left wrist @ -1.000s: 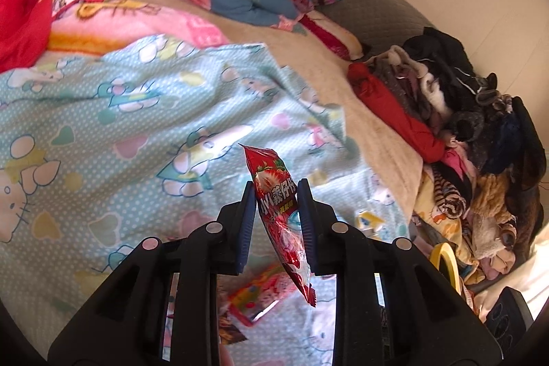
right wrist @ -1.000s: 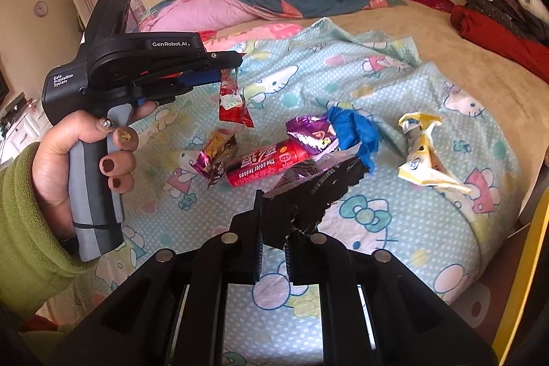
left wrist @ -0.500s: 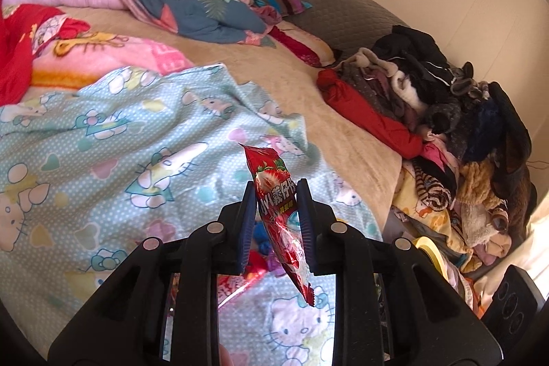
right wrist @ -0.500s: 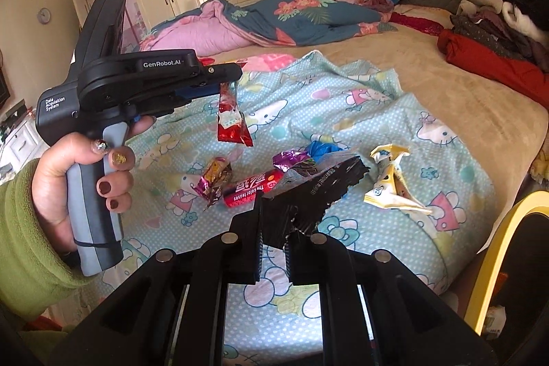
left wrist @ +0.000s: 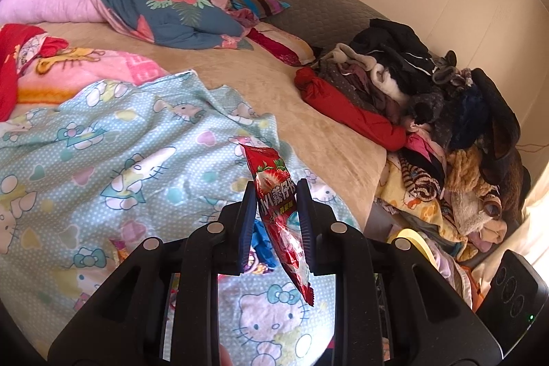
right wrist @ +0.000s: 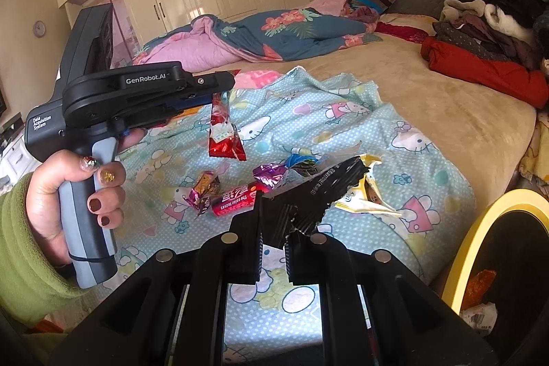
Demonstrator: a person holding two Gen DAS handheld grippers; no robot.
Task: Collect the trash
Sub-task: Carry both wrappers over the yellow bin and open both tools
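- Lettering "GenRobot.AI" and "Data Acquisition System" marks the black left gripper (right wrist: 219,91), clamped on a glossy red strawberry-print snack wrapper (left wrist: 279,215).
- Right gripper (right wrist: 274,249) pinches a torn black foil wrapper (right wrist: 308,198) above the cat-print blue blanket (right wrist: 308,122).
- Red tube (right wrist: 235,198) reads "The color tastes".

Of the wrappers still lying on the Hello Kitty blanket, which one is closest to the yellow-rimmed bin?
The yellow and white torn wrapper. It lies at the right end of the litter, nearest the bin; the red tube wrapper and purple wrappers lie further left.
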